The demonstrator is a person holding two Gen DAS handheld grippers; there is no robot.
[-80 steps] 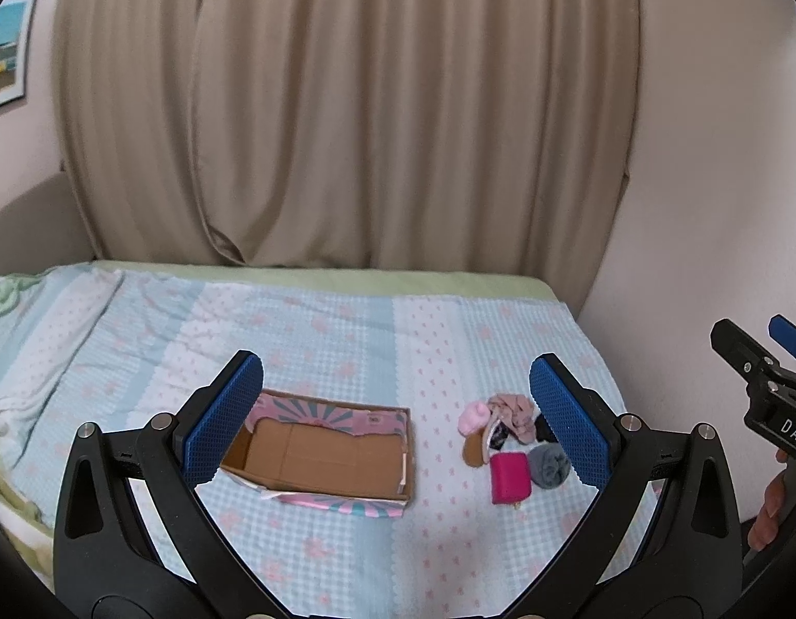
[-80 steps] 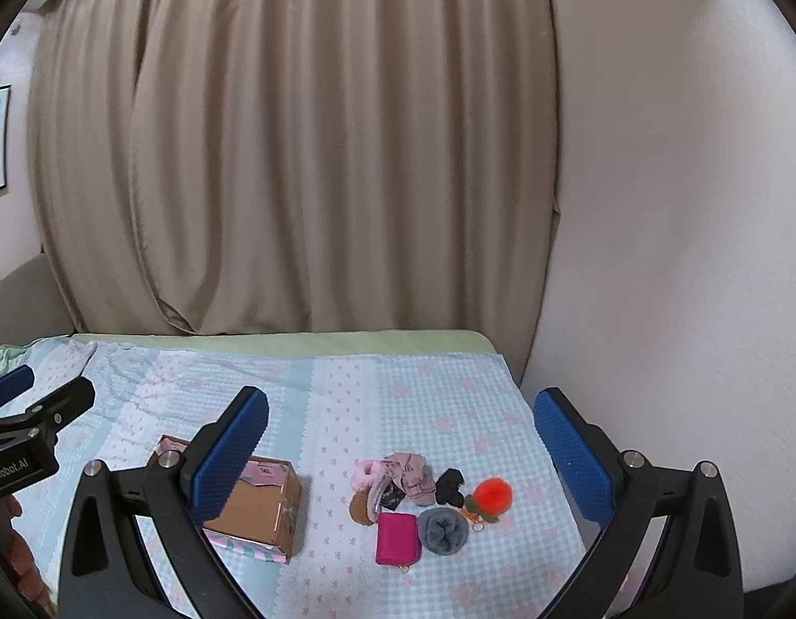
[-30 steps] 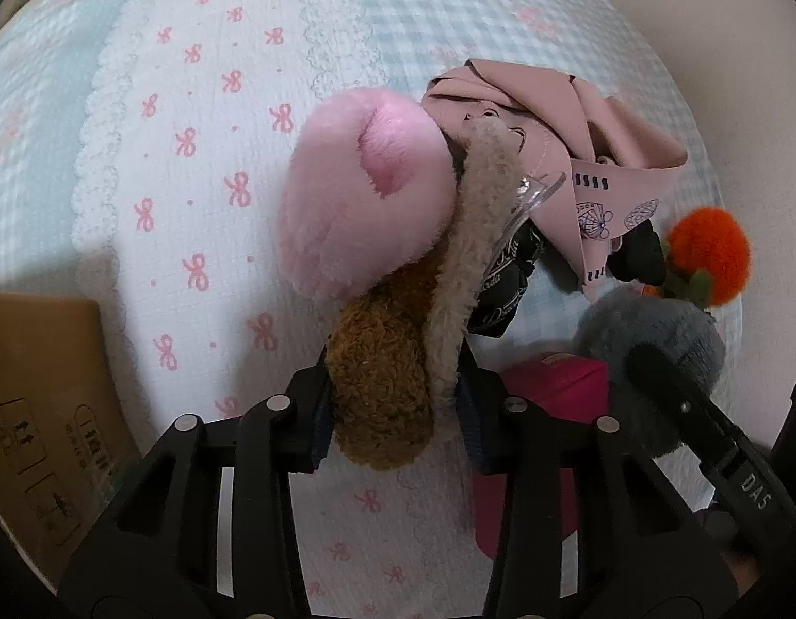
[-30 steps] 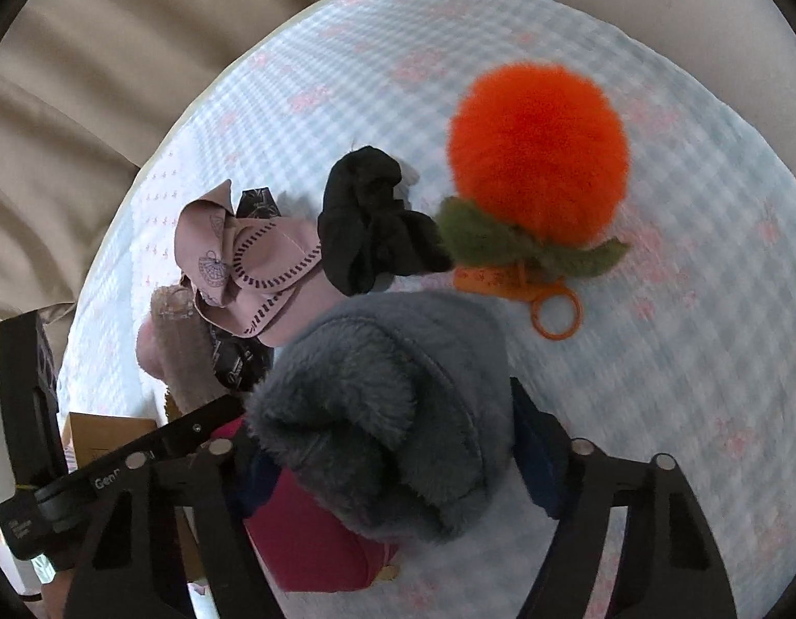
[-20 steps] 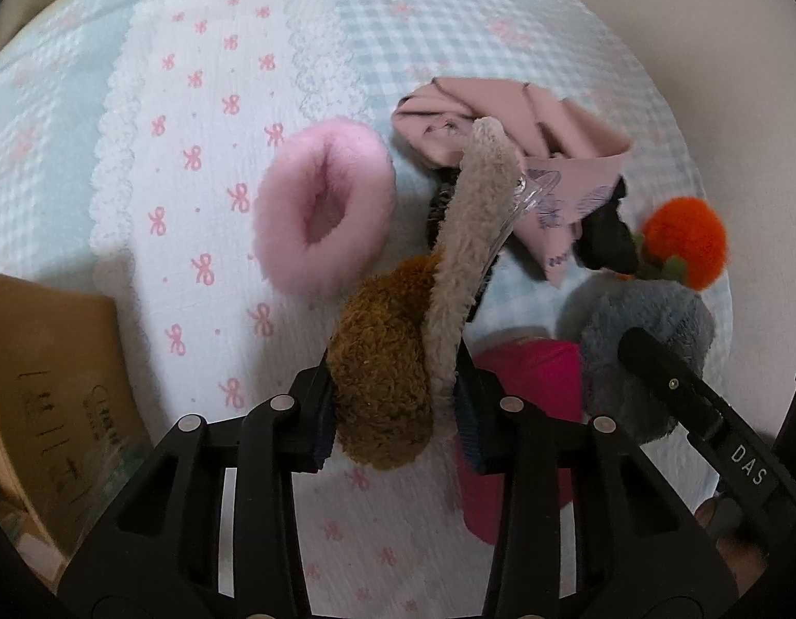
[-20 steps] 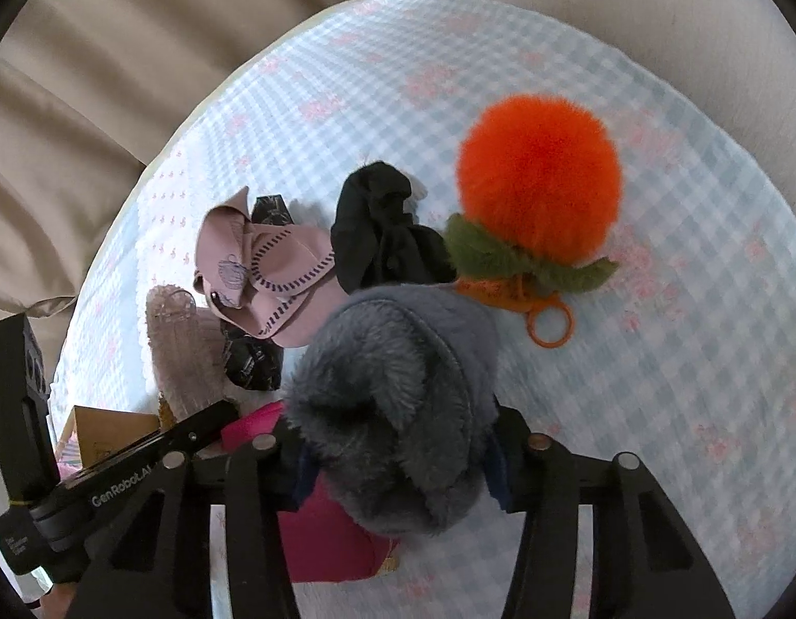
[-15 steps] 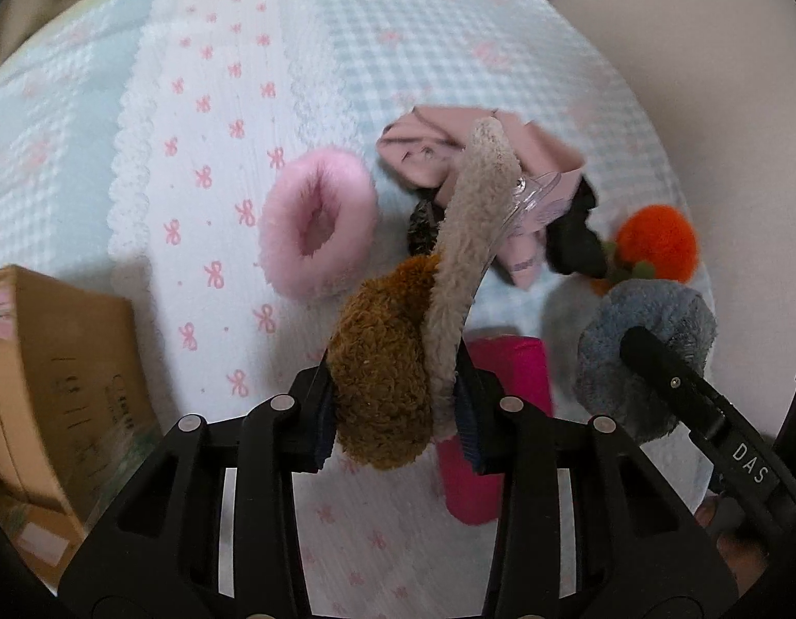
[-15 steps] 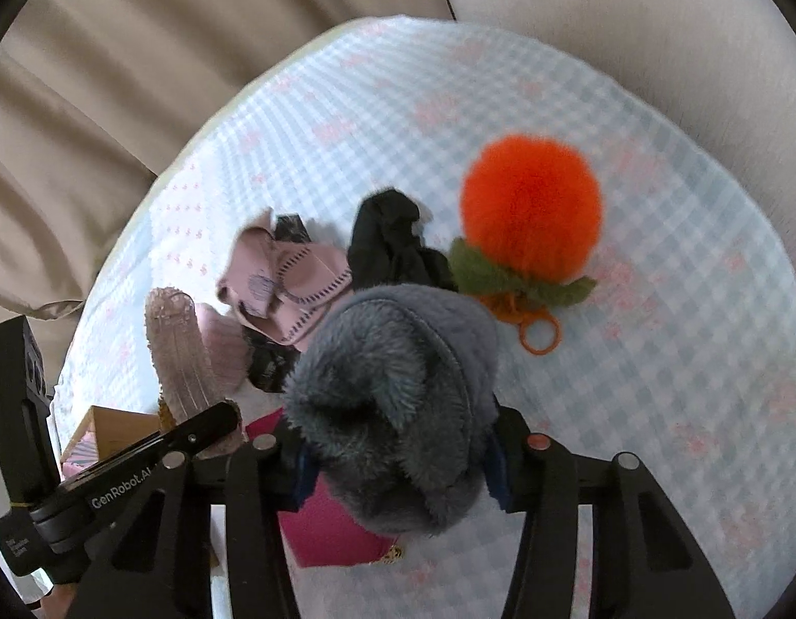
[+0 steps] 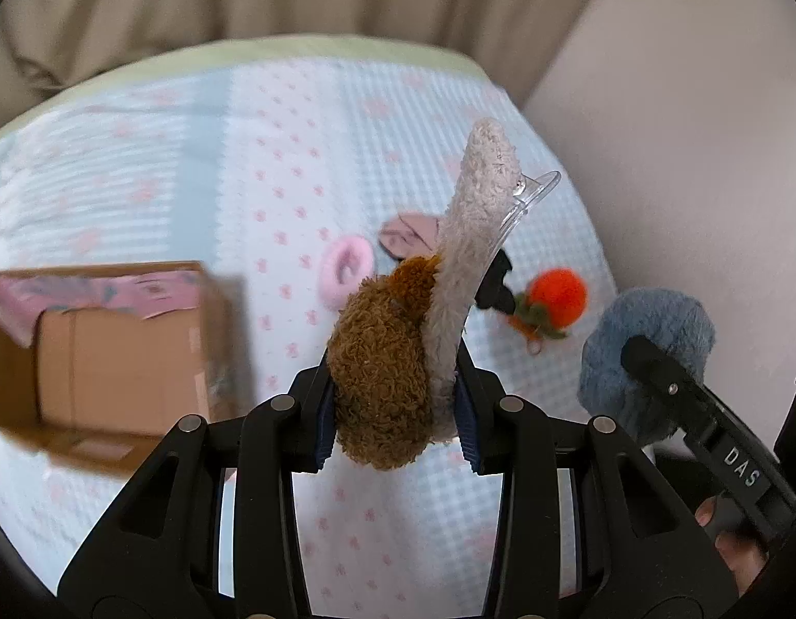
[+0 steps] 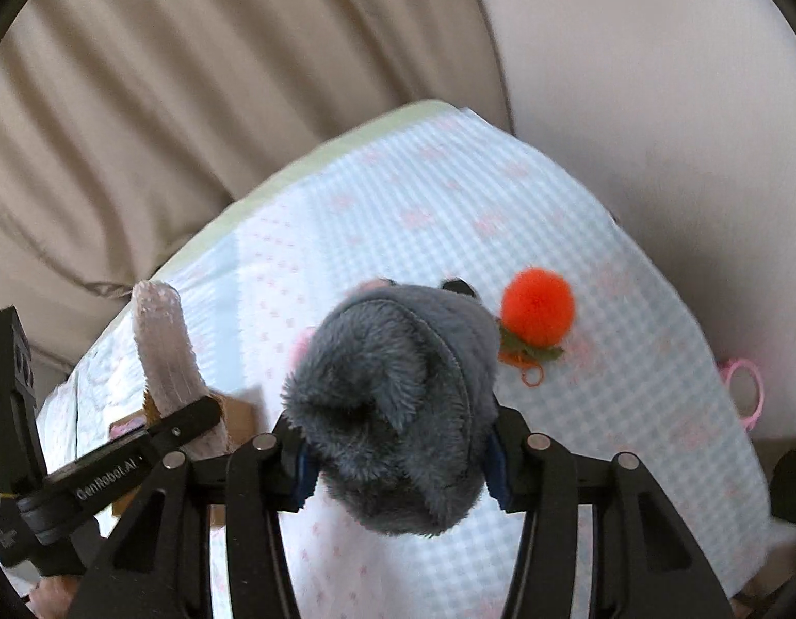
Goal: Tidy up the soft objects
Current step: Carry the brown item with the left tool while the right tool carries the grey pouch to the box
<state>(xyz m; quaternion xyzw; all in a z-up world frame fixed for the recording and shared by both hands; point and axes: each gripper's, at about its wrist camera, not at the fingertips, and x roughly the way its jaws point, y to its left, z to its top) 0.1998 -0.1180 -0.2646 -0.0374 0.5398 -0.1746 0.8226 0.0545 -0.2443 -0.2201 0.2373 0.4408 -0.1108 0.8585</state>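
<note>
My left gripper (image 9: 395, 412) is shut on a brown and beige fuzzy hair clip (image 9: 398, 356) and holds it above the bed. My right gripper (image 10: 398, 464) is shut on a grey fluffy pouch (image 10: 398, 412), also lifted; the pouch shows at the right of the left wrist view (image 9: 650, 356). An open cardboard box (image 9: 114, 351) sits on the bed at the left. A pink scrunchie (image 9: 346, 268), pink cloth (image 9: 408, 232), a black item (image 9: 496, 283) and an orange pompom (image 9: 557, 294) lie on the bed beyond the clip.
The checked bedspread (image 9: 294, 155) ends at a beige curtain (image 10: 191, 103) behind and a wall (image 9: 681, 129) on the right. A pink ring (image 10: 743, 387) lies at the bed's right edge.
Both grippers have risen from the pile, carrying the hair clip and the grey pouch. The left view has swung so the cardboard box is in sight.
</note>
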